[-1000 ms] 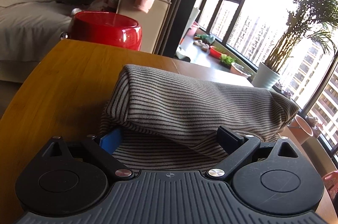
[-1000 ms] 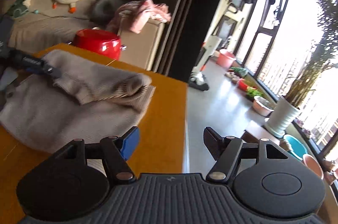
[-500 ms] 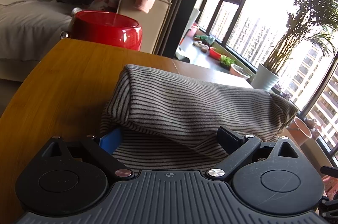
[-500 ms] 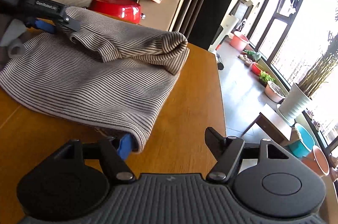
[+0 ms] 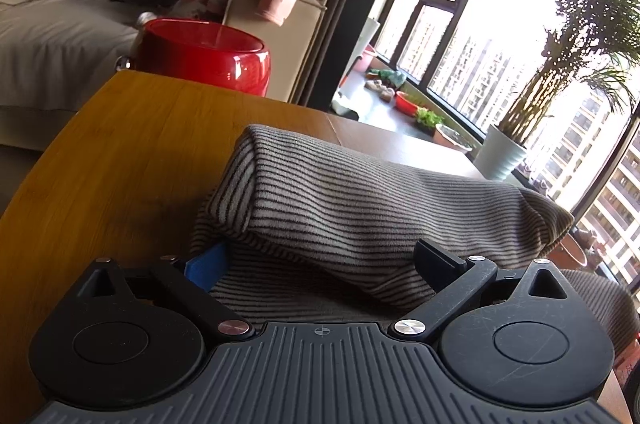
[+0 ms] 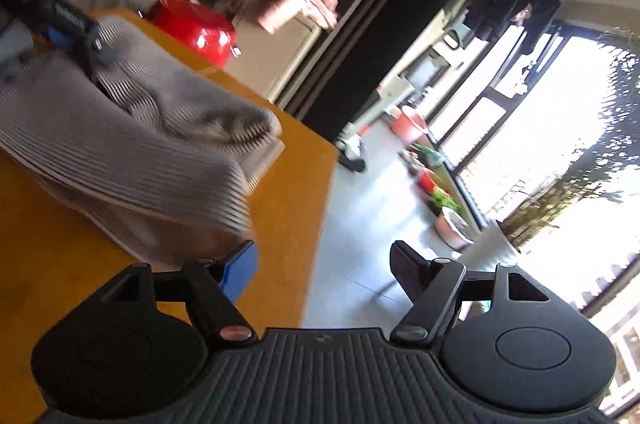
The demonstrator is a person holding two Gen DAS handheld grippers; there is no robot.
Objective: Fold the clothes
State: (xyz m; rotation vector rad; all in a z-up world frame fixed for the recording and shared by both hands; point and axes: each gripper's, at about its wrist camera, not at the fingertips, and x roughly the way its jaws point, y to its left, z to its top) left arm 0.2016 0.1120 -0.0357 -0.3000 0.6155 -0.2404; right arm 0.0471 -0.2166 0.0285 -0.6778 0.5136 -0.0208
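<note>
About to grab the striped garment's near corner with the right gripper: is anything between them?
Nothing visible. The right gripper is open at the striped garment's corner, over bare table.

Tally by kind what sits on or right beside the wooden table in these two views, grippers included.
Striped garment: 1
Red pot: 1
Wooden table: 1
Grippers: 2, the left gripper with its jaws wide around the striped fold, the right gripper open beside the garment's corner
Total: 5
</note>
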